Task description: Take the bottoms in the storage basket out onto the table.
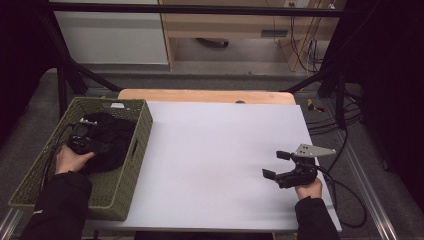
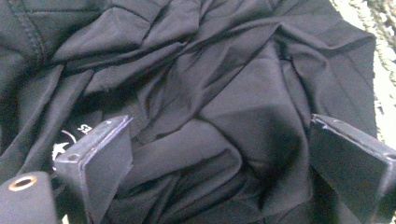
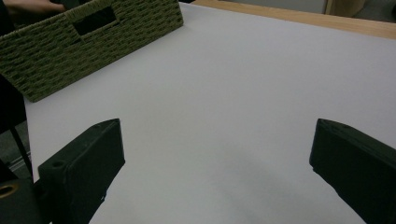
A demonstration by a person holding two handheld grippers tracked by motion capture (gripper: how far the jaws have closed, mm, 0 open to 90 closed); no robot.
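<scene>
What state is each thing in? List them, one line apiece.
Left gripper: open, jaws spread over the cloth, nothing clamped.
Right gripper: open, empty, over the white sheet.
Crumpled black cloth garment: bunched in folds, lying in the basket.
Green woven rectangular basket: upright at the table's left end, holding the garment.
White sheet covering the table: flat, bare where the right gripper points.

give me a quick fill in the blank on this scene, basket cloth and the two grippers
1. The black cloth lies inside the woven ____.
2. The left gripper has its jaws ____ over the cloth.
3. The right gripper hovers above the ____ sheet with nothing between its jaws.
4. The basket stands at the ____ side of the table, seen from the high view.

Missing words: basket; open; white; left
</scene>
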